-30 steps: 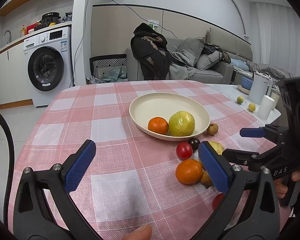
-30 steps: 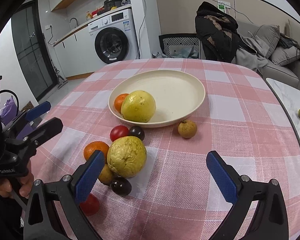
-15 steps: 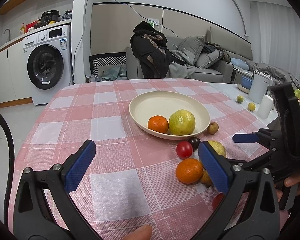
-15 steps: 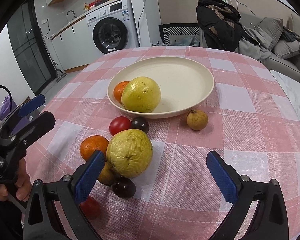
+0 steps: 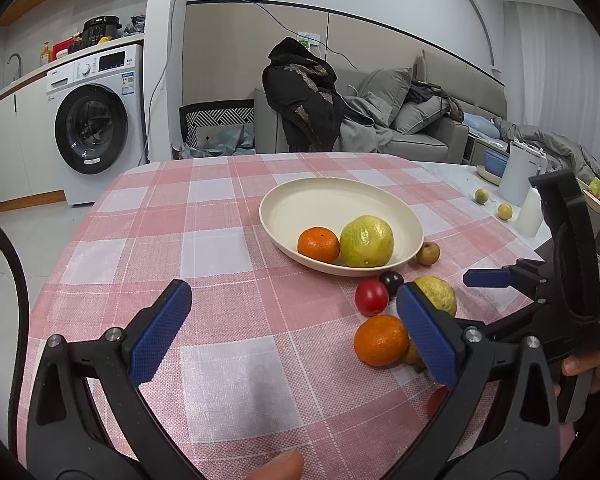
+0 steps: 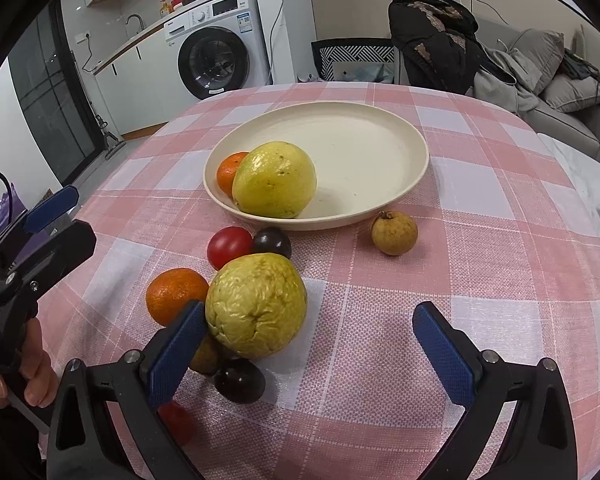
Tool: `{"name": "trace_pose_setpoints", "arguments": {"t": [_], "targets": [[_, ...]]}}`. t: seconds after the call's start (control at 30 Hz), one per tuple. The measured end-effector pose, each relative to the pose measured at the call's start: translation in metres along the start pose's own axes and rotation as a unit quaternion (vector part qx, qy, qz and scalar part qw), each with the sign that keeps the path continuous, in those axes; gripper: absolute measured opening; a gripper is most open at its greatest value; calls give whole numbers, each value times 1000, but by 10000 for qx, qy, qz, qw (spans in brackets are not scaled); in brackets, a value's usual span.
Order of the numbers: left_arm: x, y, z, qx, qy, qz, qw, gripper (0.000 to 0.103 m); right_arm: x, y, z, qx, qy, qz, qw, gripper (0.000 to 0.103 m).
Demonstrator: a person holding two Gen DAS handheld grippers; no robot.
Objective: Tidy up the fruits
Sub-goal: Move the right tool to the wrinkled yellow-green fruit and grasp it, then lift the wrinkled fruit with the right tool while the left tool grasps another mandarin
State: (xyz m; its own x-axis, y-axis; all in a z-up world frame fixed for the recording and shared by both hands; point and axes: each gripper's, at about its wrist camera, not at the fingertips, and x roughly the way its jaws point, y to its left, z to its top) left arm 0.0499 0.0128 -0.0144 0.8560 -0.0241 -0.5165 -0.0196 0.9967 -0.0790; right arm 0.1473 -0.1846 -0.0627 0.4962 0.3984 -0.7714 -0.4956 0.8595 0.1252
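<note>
My right tongs (image 6: 308, 344), spread wide, have the guava (image 6: 256, 306) lower centre, hard against their left pad; left tongs (image 5: 296, 336) spread, farther off.

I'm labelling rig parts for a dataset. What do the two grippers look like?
Both match: the left gripper and right gripper have black frames with triangular cut-outs, silver screws, and blue textured pads on the fingers. A black cable loops at the left view's edge. No sleeves are visible.
</note>
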Motion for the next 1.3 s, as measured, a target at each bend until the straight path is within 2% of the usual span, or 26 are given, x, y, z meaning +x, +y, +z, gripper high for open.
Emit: {"name": "trace_pose_setpoints", "arguments": {"t": [0.13,0.2,0.23,0.27,0.33,0.37,0.47,0.63,0.97,1.3], "targets": [[1,0,0,-10,21,15,10000,102,1,-4,0,129,44,44,9999,102],[1,0,1,-5,26,13,10000,102,2,-6,0,167,61,195,9997,92],[1,0,1,0,34,16,10000,102,2,-5,0,163,83,285,9994,81],[1,0,1,0,40,20,10000,102,2,-3,0,134,83,283,9995,75],[1,-1,1,2,41,18,10000,102,2,-1,-1,66,83,282,9995,71],[1,-1,1,3,47,16,10000,102,1,0,-1,48,68,339,9994,64],[3,-1,1,11,73,26,10000,102,1,3,-2,-7,57,405,9992,53],[6,-4,2,77,142,26,9999,102,-1,3,-3,-12,44,494,9988,50],[16,-12,2,258,339,7,9991,102,-20,8,-3,-186,-281,587,9977,50],[40,-18,-2,237,971,-237,9947,102,-26,7,-2,-214,-386,604,9972,50]]}}
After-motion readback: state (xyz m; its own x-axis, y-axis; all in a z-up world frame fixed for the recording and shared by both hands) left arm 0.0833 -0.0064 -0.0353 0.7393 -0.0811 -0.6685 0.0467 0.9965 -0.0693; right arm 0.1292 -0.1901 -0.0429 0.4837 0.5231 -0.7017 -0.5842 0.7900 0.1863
